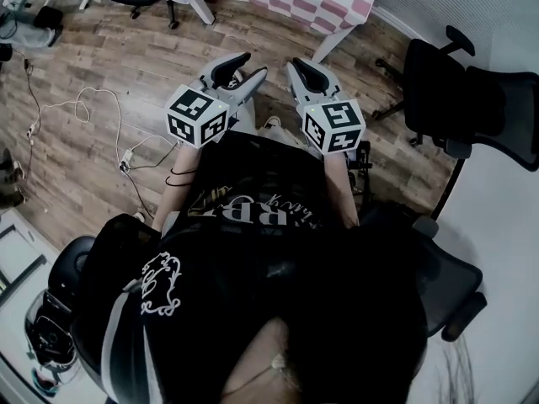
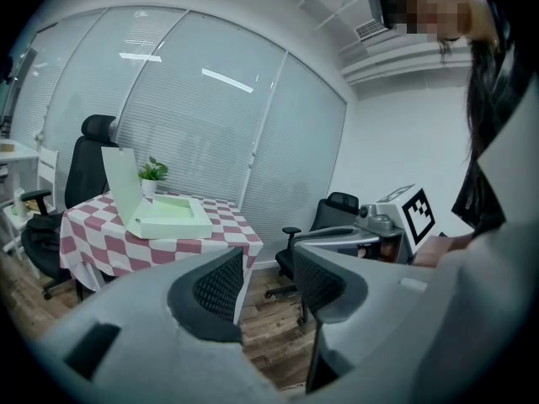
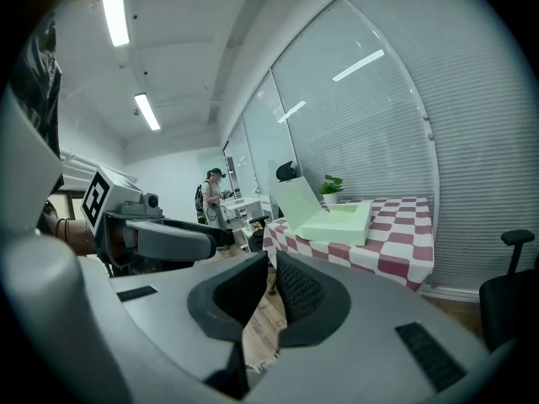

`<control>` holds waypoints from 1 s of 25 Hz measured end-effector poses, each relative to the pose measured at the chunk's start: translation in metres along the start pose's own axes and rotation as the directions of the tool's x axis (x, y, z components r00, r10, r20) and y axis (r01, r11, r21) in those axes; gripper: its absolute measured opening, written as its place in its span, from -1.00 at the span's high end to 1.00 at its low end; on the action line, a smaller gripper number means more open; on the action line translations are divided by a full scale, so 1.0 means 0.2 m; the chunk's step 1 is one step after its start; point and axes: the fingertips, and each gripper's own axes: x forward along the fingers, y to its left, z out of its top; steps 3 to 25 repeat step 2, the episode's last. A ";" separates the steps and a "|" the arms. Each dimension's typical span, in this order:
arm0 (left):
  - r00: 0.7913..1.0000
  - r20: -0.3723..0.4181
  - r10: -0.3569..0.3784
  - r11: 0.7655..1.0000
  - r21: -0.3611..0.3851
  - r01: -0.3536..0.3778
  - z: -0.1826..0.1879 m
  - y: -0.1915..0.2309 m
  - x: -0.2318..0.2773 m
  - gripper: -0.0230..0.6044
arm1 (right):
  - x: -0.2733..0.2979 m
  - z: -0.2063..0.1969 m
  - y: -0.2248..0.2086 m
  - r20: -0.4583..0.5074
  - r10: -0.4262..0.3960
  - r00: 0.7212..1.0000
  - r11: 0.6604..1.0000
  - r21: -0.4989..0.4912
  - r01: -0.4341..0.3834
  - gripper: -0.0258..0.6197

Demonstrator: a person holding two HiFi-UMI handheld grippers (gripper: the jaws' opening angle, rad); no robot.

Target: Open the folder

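Note:
The light green folder (image 2: pixel 164 213) lies on the pink-checked table (image 2: pixel 101 242), its lid standing up at the left; the right gripper view also has the folder (image 3: pixel 337 219). Both grippers hang in front of the person's chest, well short of the table (image 1: pixel 337 2). My left gripper (image 1: pixel 253 64) has its jaws apart, and only floor shows between them in the left gripper view (image 2: pixel 269 280). My right gripper (image 1: pixel 296 61) has its dark pads close together with nothing held (image 3: pixel 271 268). Each gripper's camera catches the other gripper beside it.
Black office chairs stand right of the person (image 1: pixel 455 99), behind the table (image 2: pixel 88 162) and by the window (image 2: pixel 333 217). White cables (image 1: pixel 84 108) trail over the wooden floor. A small potted plant (image 2: pixel 152 173) stands on the table. Another person (image 3: pixel 210 196) stands far back.

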 end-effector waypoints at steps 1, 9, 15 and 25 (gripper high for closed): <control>1.000 0.000 -0.002 1.000 0.001 0.002 0.00 0.00 0.01 0.34 | 0.00 0.00 -0.01 -0.001 -0.001 1.000 1.000 0.001 0.001 0.80; 1.000 0.000 -0.003 1.000 0.001 0.003 0.01 0.00 0.02 0.34 | 0.00 0.00 -0.02 -0.002 -0.003 1.000 1.000 0.001 0.003 0.80; 1.000 0.000 -0.003 1.000 0.001 0.003 0.01 0.00 0.02 0.34 | 0.00 0.00 -0.02 -0.002 -0.003 1.000 1.000 0.001 0.003 0.80; 1.000 0.000 -0.003 1.000 0.001 0.003 0.01 0.00 0.02 0.34 | 0.00 0.00 -0.02 -0.002 -0.003 1.000 1.000 0.001 0.003 0.80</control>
